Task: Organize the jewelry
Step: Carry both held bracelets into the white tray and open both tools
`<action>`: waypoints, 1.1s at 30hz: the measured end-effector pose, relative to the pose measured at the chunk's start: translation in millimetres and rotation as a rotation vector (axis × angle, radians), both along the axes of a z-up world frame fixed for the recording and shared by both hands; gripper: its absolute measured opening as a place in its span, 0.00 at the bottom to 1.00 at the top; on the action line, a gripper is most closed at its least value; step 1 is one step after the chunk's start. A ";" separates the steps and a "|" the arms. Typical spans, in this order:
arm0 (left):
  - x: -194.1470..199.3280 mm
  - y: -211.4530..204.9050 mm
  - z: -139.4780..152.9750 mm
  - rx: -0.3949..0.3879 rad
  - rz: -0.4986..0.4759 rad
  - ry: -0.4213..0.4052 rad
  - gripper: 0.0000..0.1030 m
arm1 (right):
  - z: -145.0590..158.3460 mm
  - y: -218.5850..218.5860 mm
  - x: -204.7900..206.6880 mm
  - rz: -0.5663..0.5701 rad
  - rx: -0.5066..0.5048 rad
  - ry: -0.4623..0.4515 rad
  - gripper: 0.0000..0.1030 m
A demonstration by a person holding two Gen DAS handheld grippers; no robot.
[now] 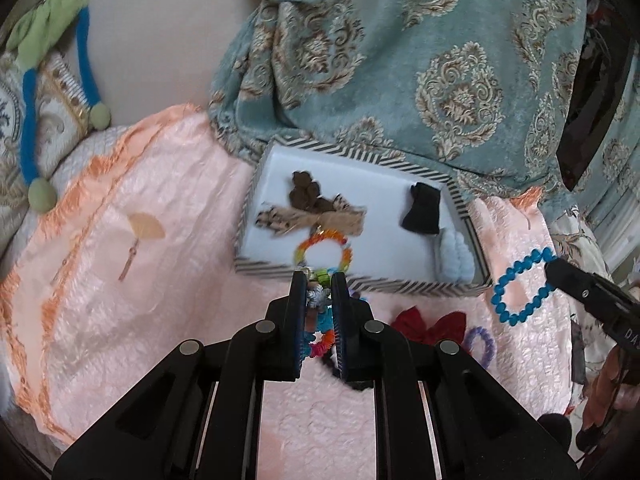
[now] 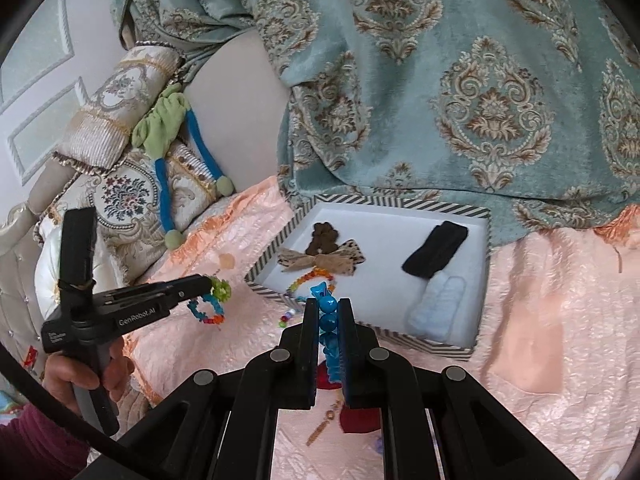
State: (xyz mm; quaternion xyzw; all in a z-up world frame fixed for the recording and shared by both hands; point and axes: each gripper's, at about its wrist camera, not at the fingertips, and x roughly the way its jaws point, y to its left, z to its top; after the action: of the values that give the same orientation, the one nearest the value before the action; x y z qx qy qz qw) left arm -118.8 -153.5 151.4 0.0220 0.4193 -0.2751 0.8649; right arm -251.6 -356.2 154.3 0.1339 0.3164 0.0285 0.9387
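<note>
Surface: bed under a pink bedspread (image 1: 120, 280), teal blanket (image 2: 440, 80) behind.
Tray: white, striped rim (image 2: 400, 201); holds bows and a beaded ring.
Left claw (image 1: 319, 280): clamped on a multicoloured bracelet (image 2: 208, 308), lifted beside the tray.
Right claw (image 2: 328, 304): clamped on a blue bracelet (image 1: 520, 288), loop dangling.
Risk: a loop could snag the rim or slip; loose pieces below might get dragged.

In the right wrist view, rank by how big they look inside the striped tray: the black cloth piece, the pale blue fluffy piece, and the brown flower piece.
1. black cloth piece and pale blue fluffy piece: too alike to rank.
2. brown flower piece.
</note>
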 end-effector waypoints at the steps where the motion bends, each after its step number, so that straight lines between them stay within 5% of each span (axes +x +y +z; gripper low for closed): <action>1: 0.2 -3.7 0.5 0.000 -0.002 0.000 0.11 | -1.4 -2.9 1.5 -0.006 0.001 0.005 0.08; 17: 23.9 -82.7 -13.6 0.039 -0.053 -0.002 0.11 | -23.3 -34.0 71.4 -0.032 -0.001 0.079 0.08; 33: 66.7 -126.9 -78.6 0.048 -0.041 0.123 0.11 | -67.3 -51.2 183.1 -0.009 0.012 0.176 0.08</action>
State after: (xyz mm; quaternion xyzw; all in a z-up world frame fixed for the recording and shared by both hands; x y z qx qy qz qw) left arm -52.1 -280.4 72.8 0.0342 0.4777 -0.2833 0.8309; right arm -68.4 -407.4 87.0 0.1431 0.3970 0.0142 0.9065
